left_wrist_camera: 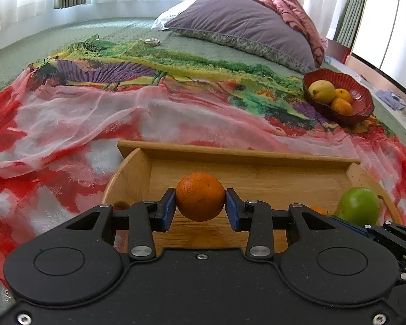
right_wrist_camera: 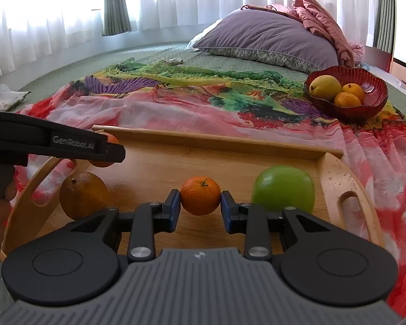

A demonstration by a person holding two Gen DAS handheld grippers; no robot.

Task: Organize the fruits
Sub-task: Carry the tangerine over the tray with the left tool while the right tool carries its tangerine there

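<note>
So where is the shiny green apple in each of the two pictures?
Left wrist view: the shiny green apple sits at the far right, low, on the wooden tray.
Right wrist view: right of centre, beside the right gripper.
Shared landmark: the red scalloped bowl.

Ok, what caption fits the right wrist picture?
Right gripper holding a small orange above the wooden tray.
</note>
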